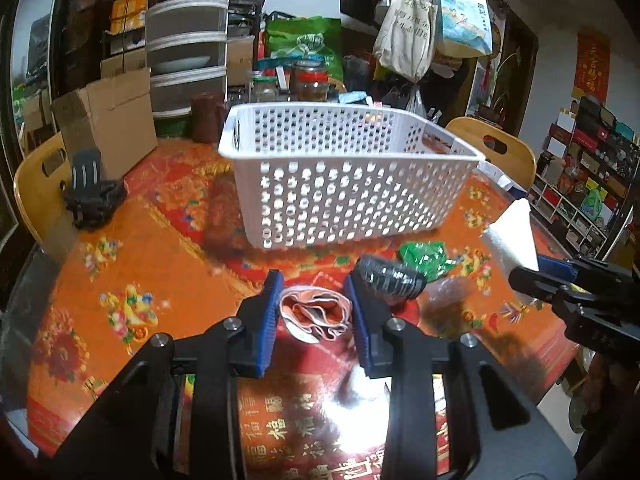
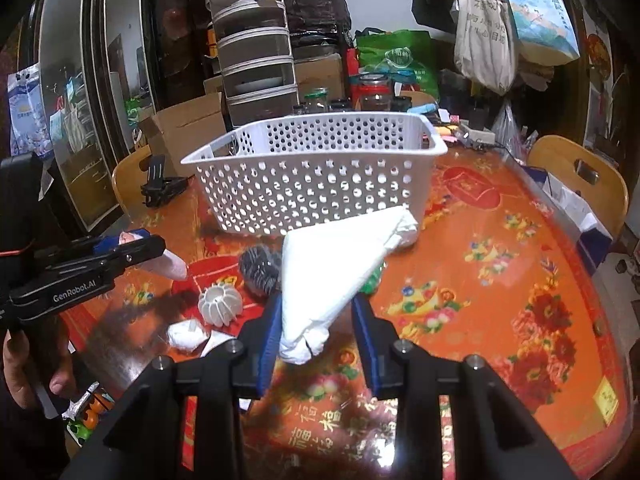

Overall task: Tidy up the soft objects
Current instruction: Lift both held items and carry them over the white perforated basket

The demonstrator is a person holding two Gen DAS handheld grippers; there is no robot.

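My left gripper [image 1: 313, 312] is shut on a folded pink cloth [image 1: 316, 314] and holds it above the table, in front of the white perforated basket [image 1: 344, 184]. It also shows in the right wrist view [image 2: 132, 246], with the pink cloth [image 2: 170, 264] sticking out. My right gripper [image 2: 316, 330] is shut on a folded white cloth [image 2: 340, 264], lifted near the basket [image 2: 316, 176]. The white cloth also shows in the left wrist view [image 1: 514, 236]. A dark rolled sock [image 1: 390, 276], a green crumpled bag [image 1: 426, 256] and a white wad [image 2: 186, 334] lie on the table.
The round table [image 2: 500, 280] has an orange and red flowered cover. A white ribbed ball [image 2: 220, 304] lies left of centre. A black clamp [image 1: 90, 192] sits at the left edge by a cardboard box [image 1: 108, 128]. Jars and bags crowd the back. Wooden chairs [image 2: 580, 176] stand around.
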